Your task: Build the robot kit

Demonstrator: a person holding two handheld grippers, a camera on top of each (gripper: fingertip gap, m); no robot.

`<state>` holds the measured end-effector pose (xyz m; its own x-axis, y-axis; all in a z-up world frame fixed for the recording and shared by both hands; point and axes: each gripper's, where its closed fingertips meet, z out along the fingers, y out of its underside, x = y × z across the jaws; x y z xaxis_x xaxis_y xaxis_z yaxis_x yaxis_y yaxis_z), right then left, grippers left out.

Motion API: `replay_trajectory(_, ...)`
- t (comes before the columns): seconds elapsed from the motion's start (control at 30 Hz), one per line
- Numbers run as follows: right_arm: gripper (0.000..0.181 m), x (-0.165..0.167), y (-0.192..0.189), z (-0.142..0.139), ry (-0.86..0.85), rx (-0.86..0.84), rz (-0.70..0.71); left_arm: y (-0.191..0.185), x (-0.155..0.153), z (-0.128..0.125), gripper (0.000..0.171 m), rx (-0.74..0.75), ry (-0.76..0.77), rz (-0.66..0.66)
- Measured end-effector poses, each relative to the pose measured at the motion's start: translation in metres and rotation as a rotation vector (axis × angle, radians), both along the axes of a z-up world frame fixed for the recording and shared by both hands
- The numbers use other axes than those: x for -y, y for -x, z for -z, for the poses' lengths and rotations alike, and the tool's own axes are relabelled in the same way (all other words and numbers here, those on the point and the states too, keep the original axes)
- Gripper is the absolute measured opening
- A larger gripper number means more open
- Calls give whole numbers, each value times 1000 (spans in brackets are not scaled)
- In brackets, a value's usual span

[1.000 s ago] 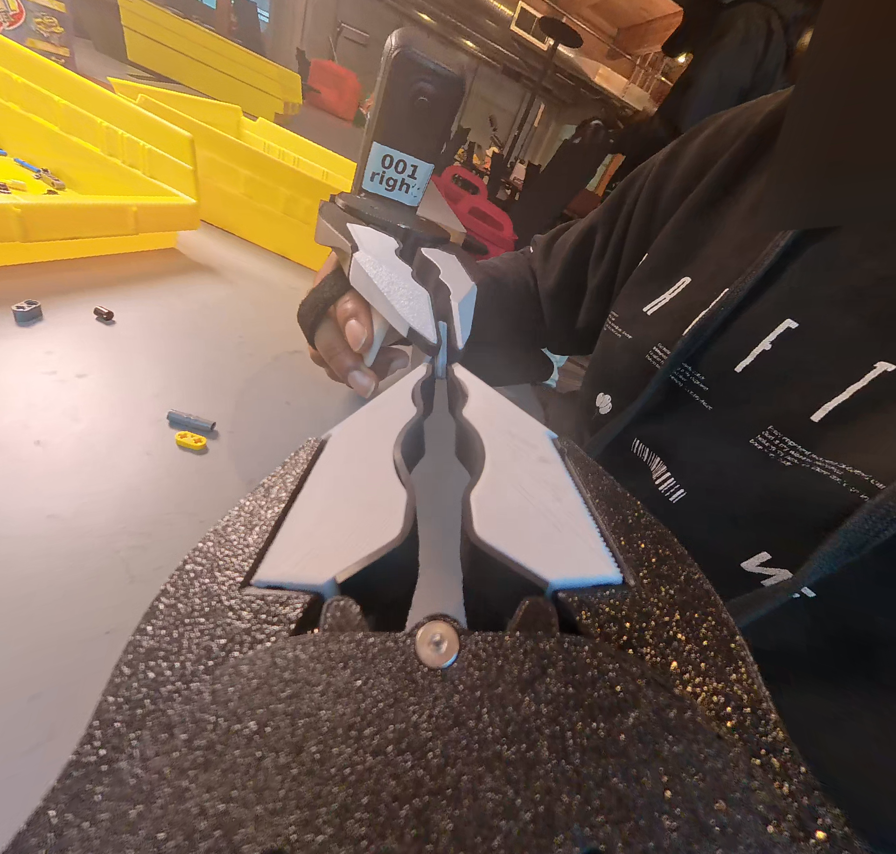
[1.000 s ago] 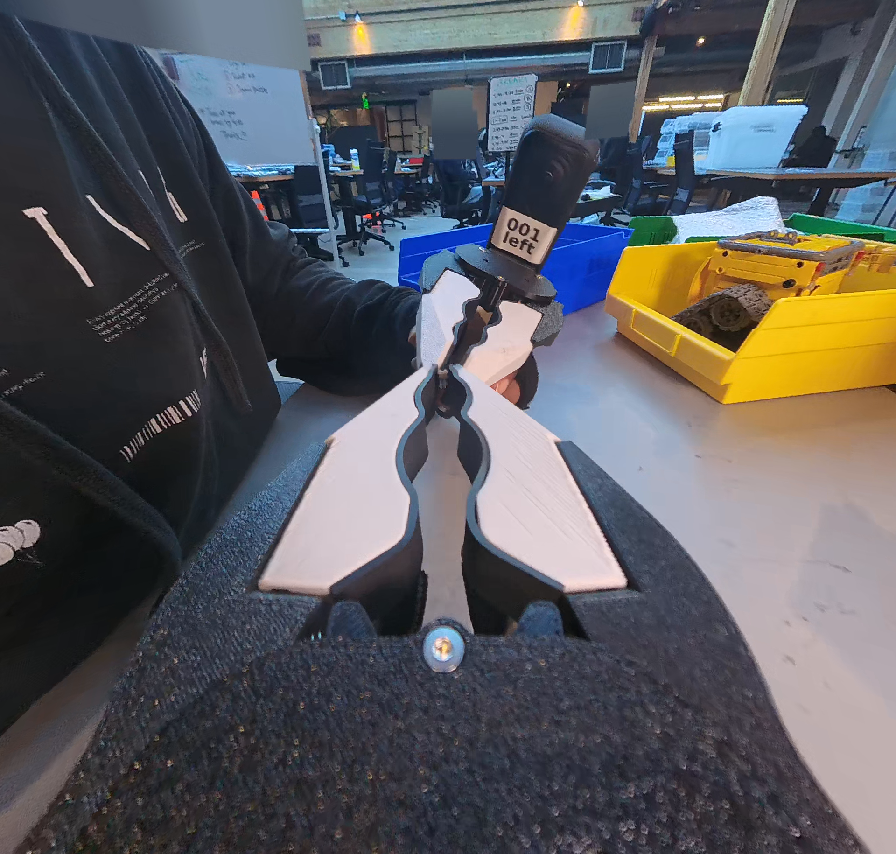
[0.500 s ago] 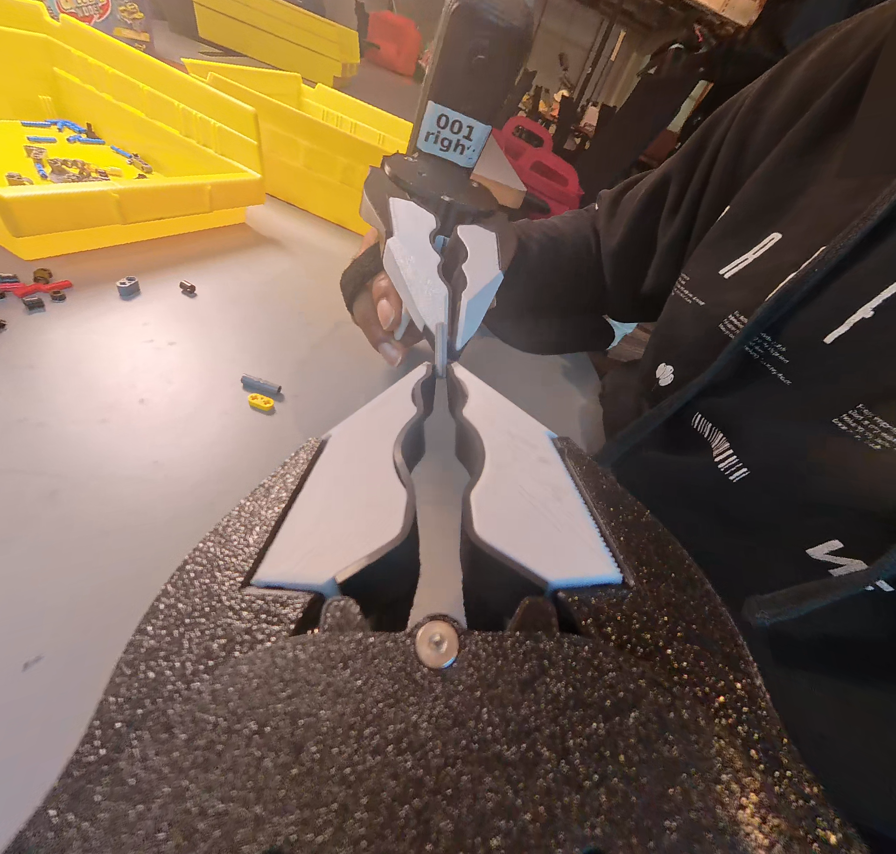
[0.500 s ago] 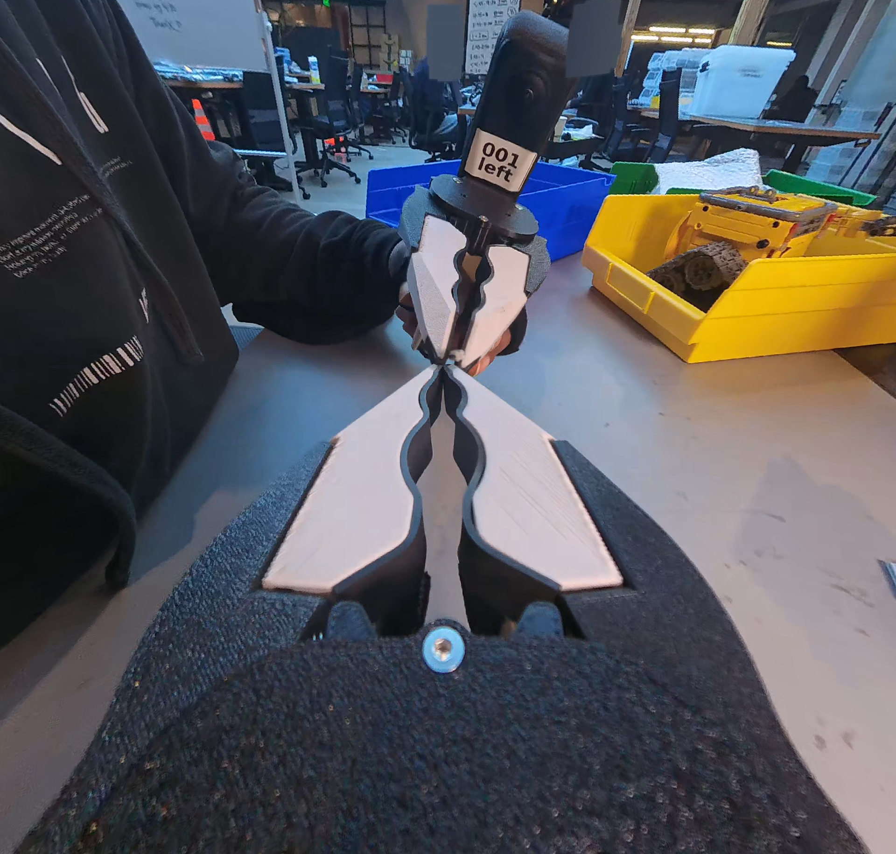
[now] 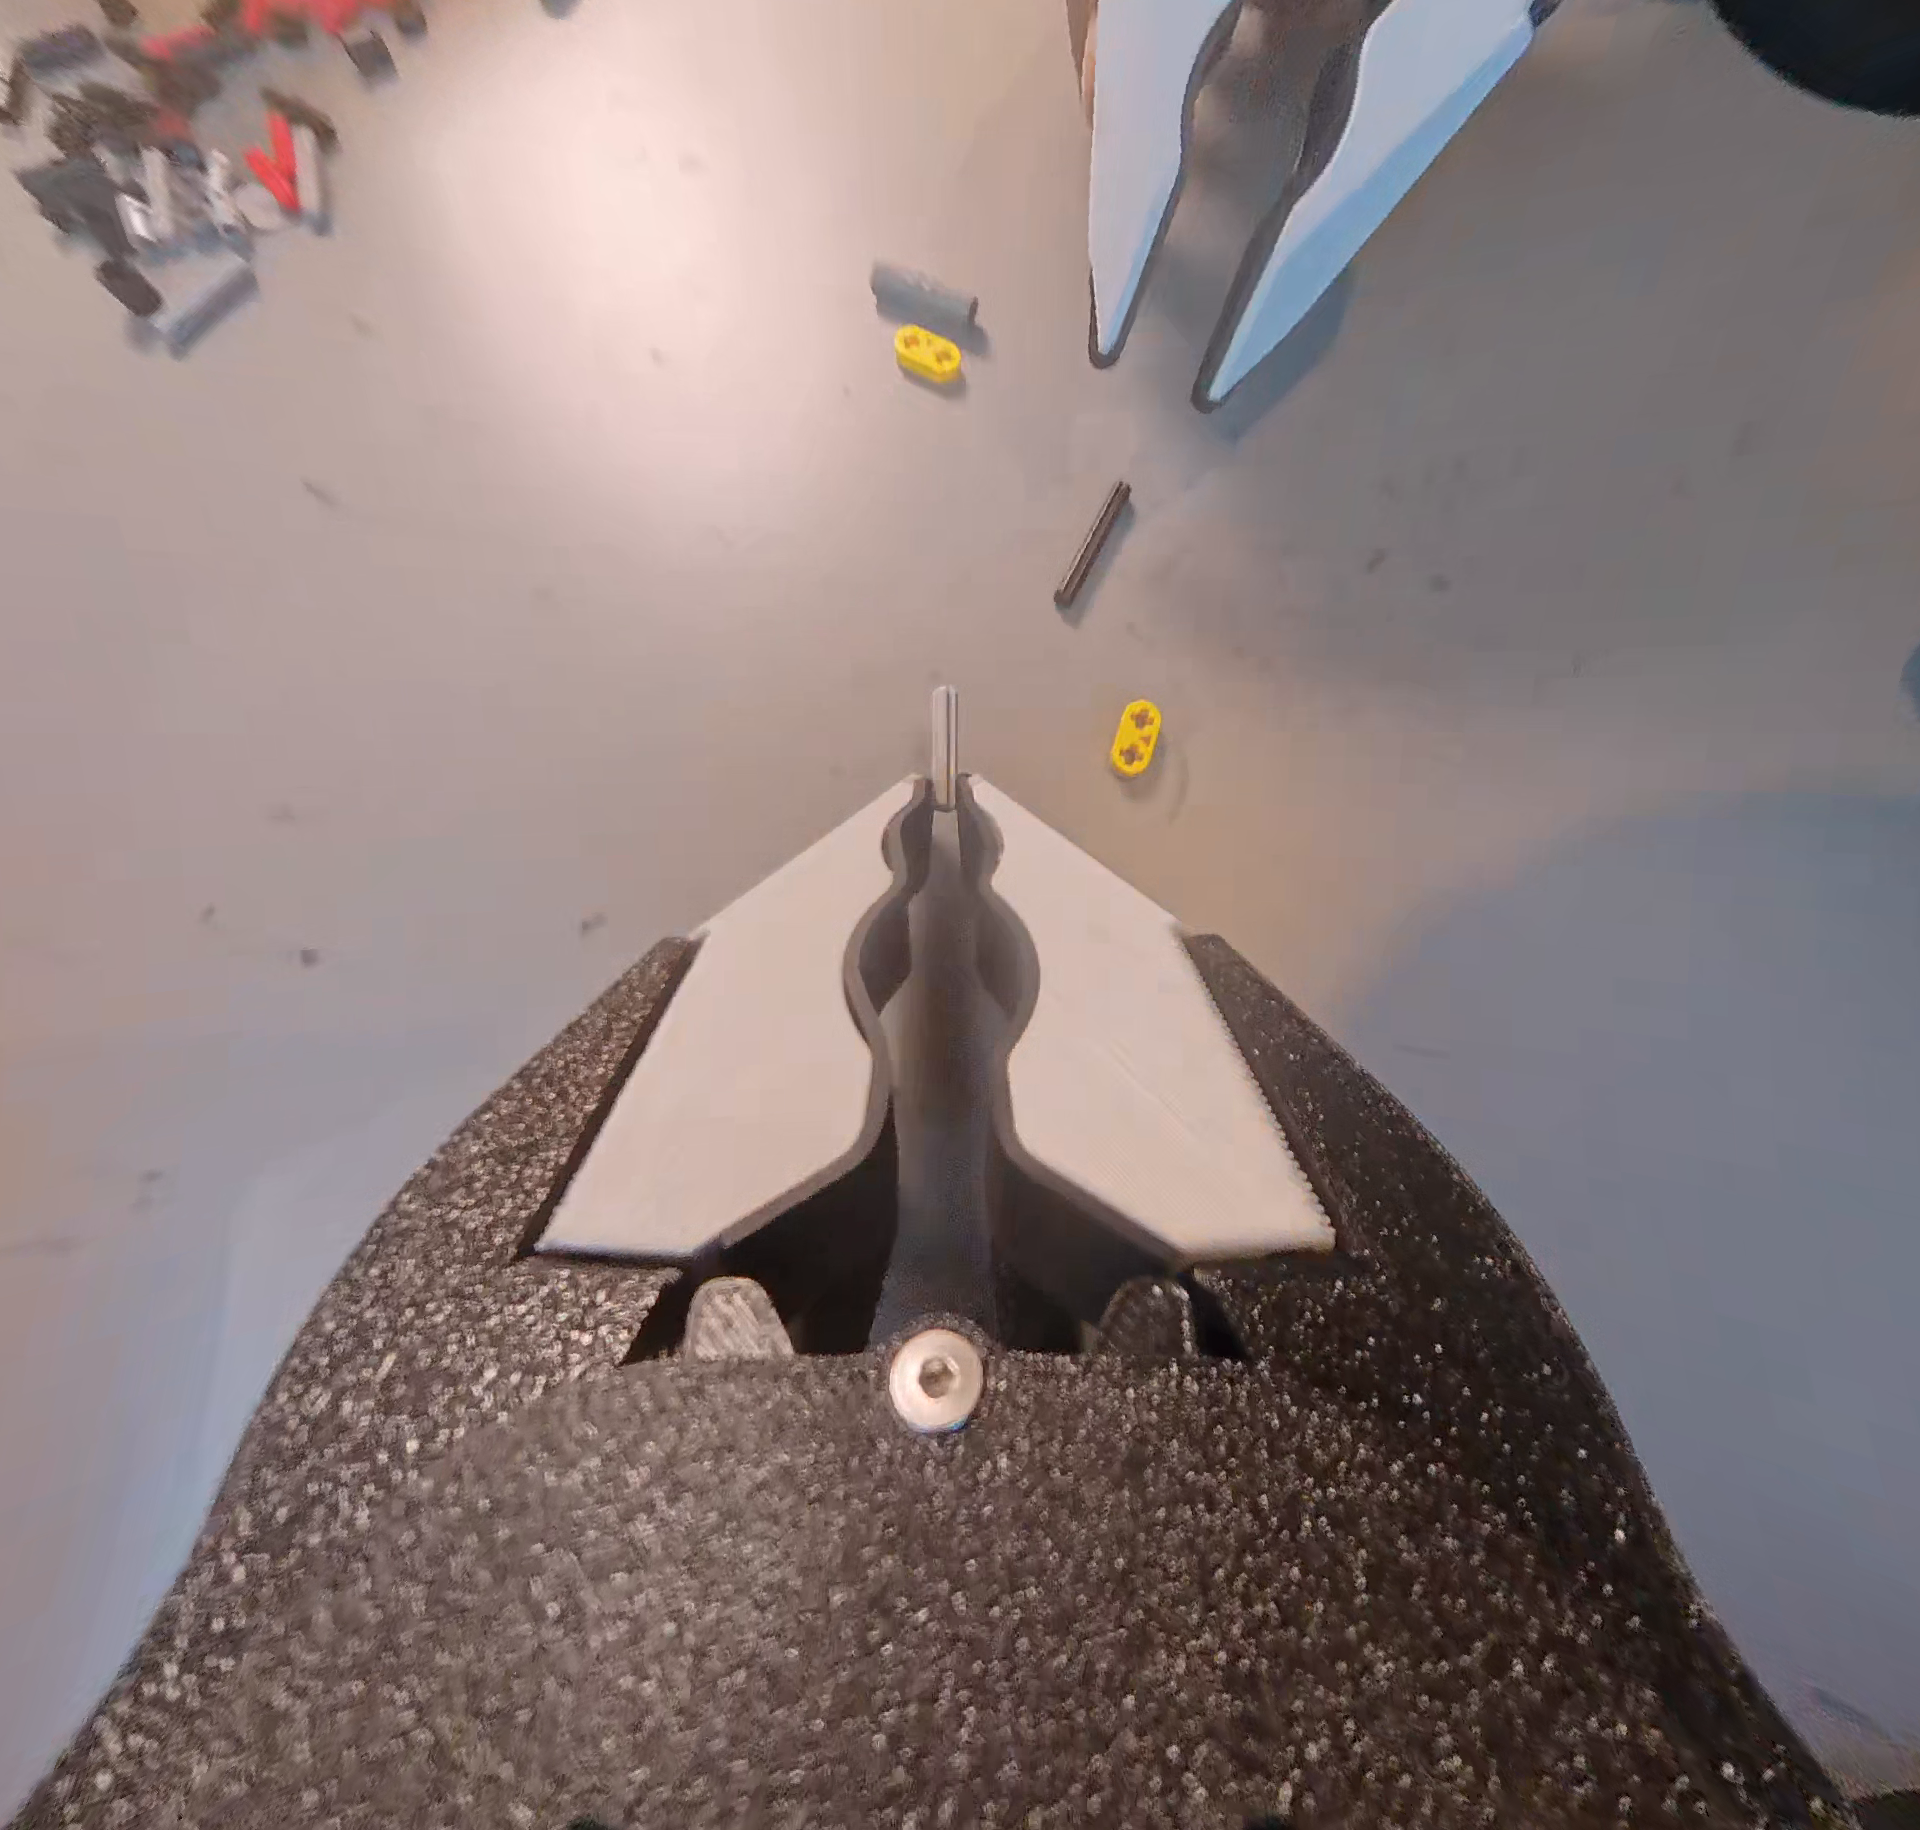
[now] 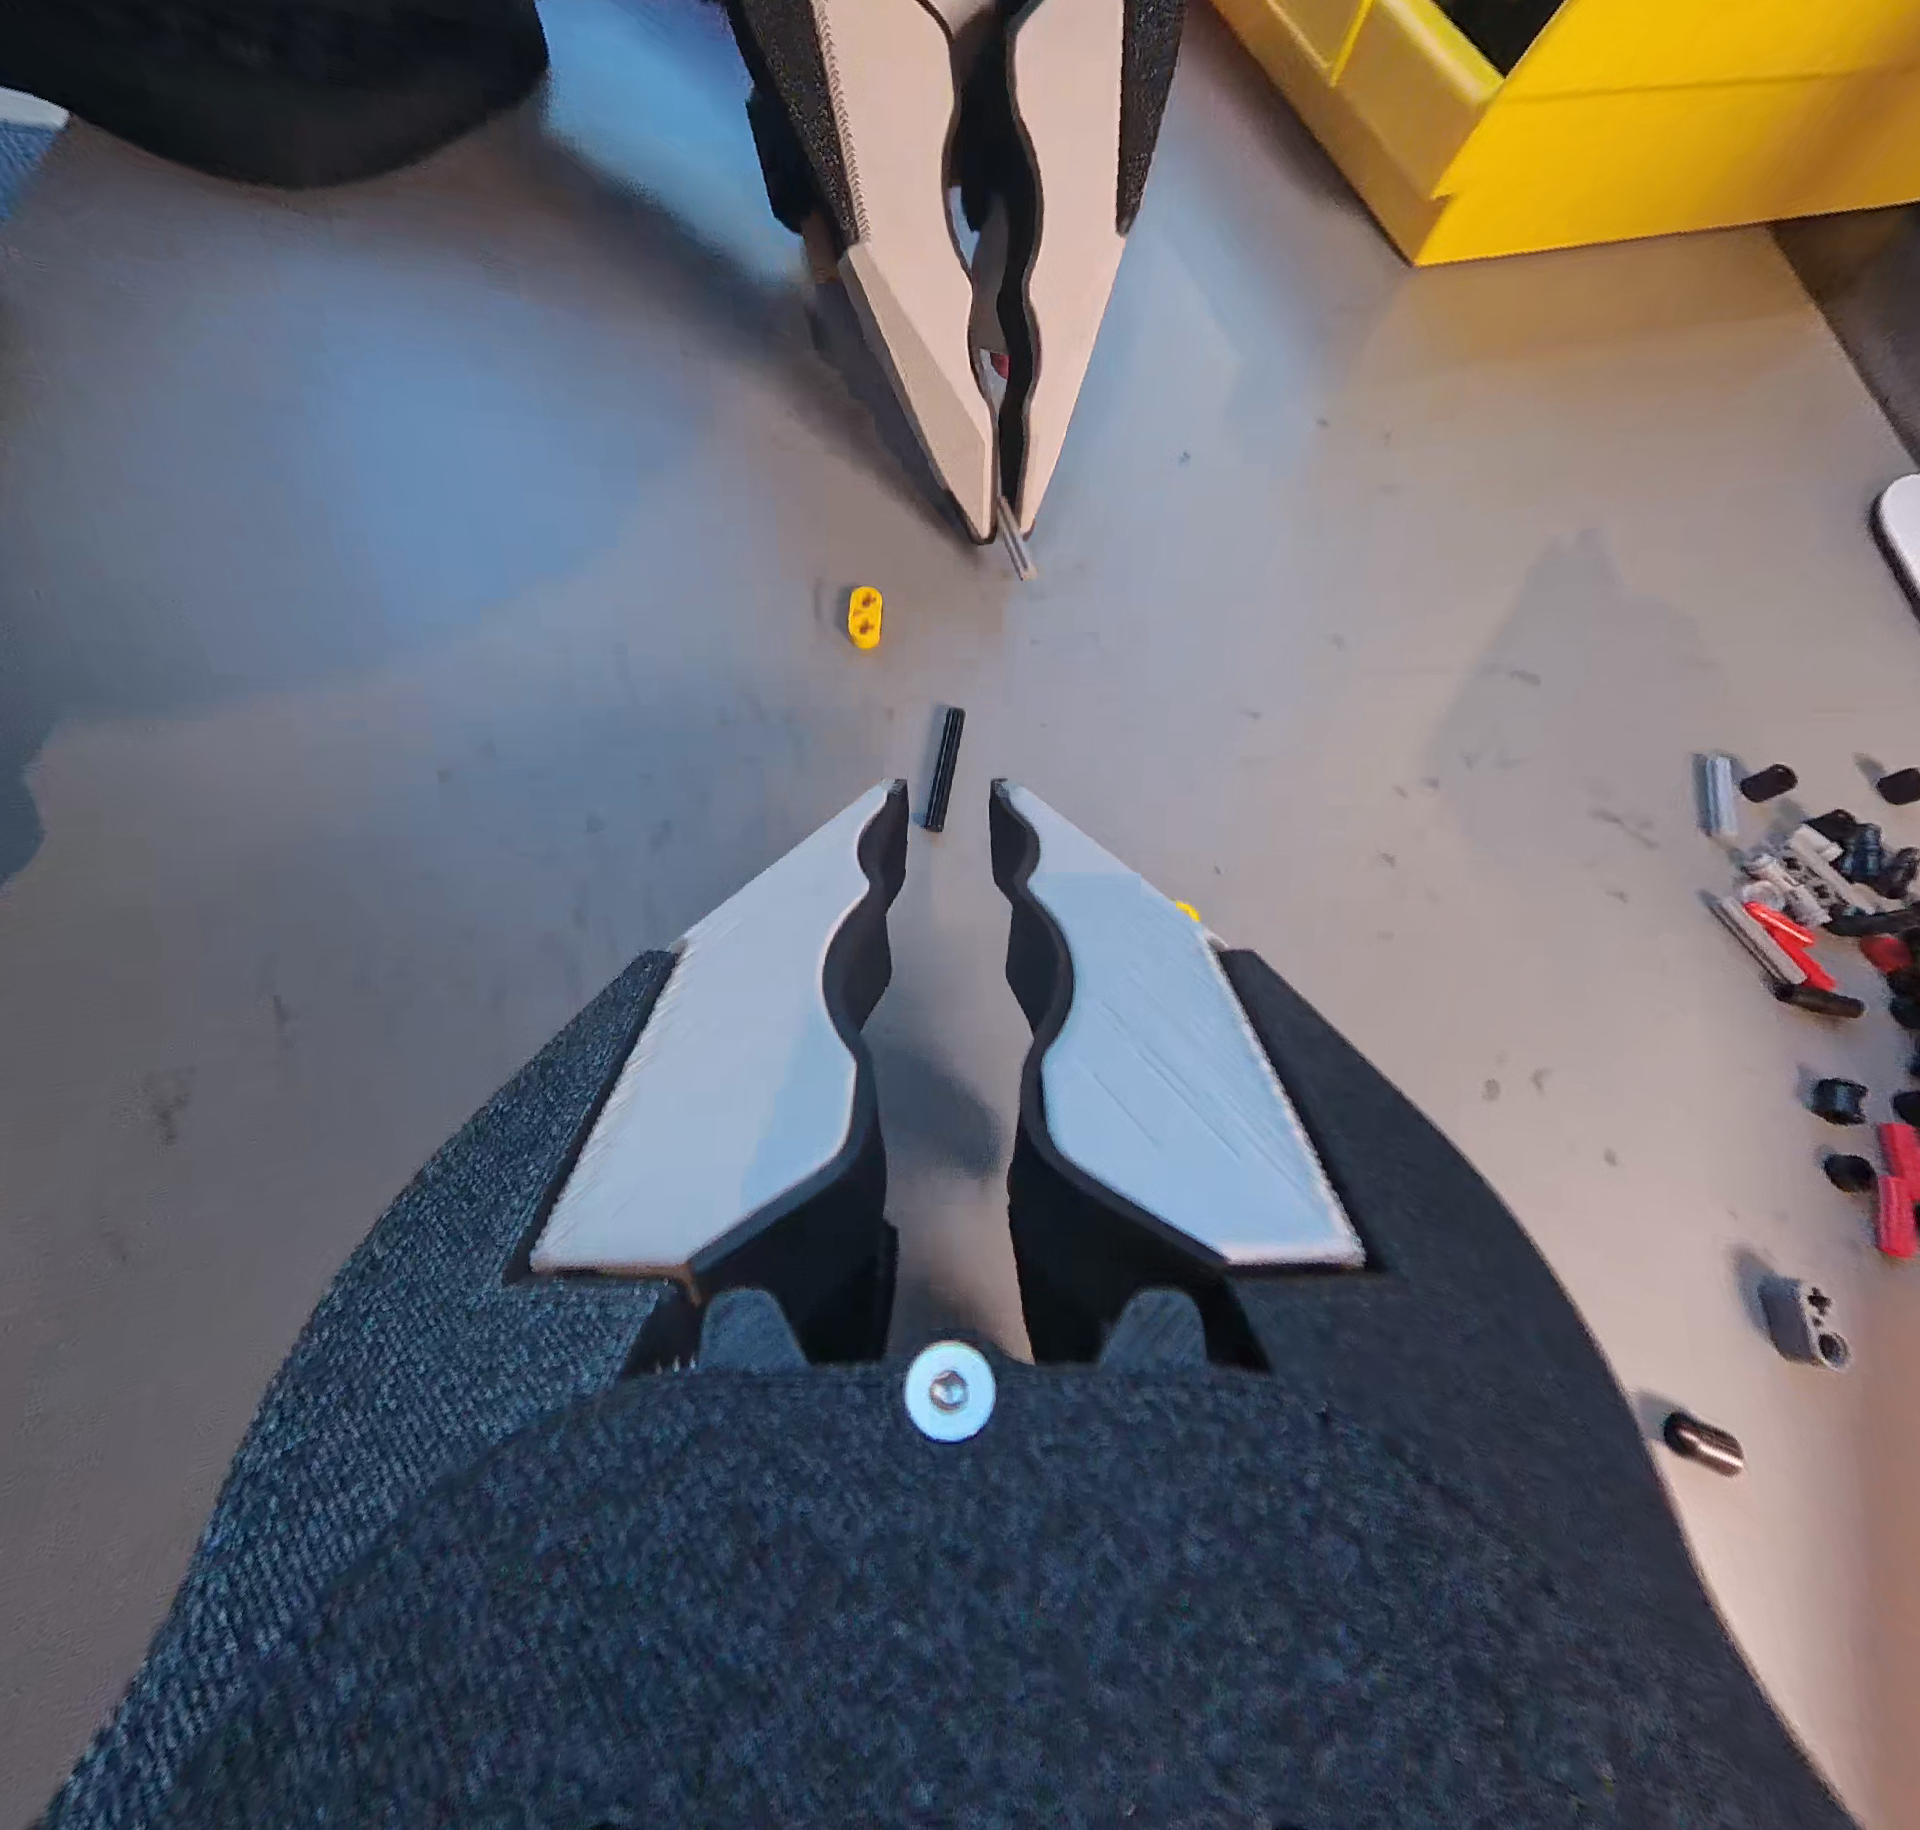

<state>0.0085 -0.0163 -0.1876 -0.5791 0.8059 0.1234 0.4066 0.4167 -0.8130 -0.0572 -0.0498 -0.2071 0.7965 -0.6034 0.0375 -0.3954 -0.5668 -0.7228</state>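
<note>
1. Pinching a thin grey pin (image 5: 943, 741), the left gripper (image 5: 943, 806) has its jaws closed on the pin's near end, so the rest pokes forward over the grey table (image 5: 520, 637).
2. Just right of that pin lies a yellow two-hole link (image 5: 1135, 737); a black rod (image 5: 1092, 544) lies beyond it, apart from both.
3. The right gripper (image 6: 943, 793) points down at the table with jaws narrowly apart and nothing between its fingertips; the black rod's end sits just ahead of the gap.
4. Bare tabletop spreads between the two grippers, which face each other tip to tip.
5. A second yellow link (image 5: 930, 355) and a grey tube (image 5: 923, 290) lie touching, farther out.
6. A yellow bin (image 6: 1558, 87) sits at the far edge, and a heap of small parts (image 5: 177, 139) sits well to the side.
</note>
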Motion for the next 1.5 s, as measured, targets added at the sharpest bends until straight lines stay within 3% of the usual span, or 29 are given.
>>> replay_trajectory(0.4,16,-3,-2,3,6,18,4,-2,0,7,5,-1,8,12)
replay_trajectory(0.53,16,-2,-2,3,9,17,3,0,0,7,16,-28,2,10)
replay_trajectory(0.73,16,-3,-2,2,15,13,4,3,-1,5,17,-34,-9,-2)
replay_trajectory(0.87,16,-5,-1,-3,30,-7,17,6,-9,-19,24,74,-104,-53)
replay_trajectory(1.03,16,-14,4,-18,71,-76,64,29,-28,-68,42,267,-343,-238)
replay_trajectory(1.17,19,-28,11,-37,120,-172,136,44,-33,-79,52,277,-442,-342)
replay_trajectory(1.23,30,-39,15,-47,144,-222,194,48,-34,-81,57,270,-467,-378)
replay_trajectory(1.37,78,-76,21,-49,171,-221,388,54,-34,-79,59,237,-489,-430)
replay_trajectory(1.43,87,-94,22,-44,178,-196,472,56,-34,-76,59,214,-489,-441)
replay_trajectory(1.47,76,-102,20,-41,174,-183,503,56,-33,-75,60,204,-488,-444)
replay_trajectory(1.5,40,-107,18,-39,164,-169,517,57,-33,-74,59,197,-490,-444)
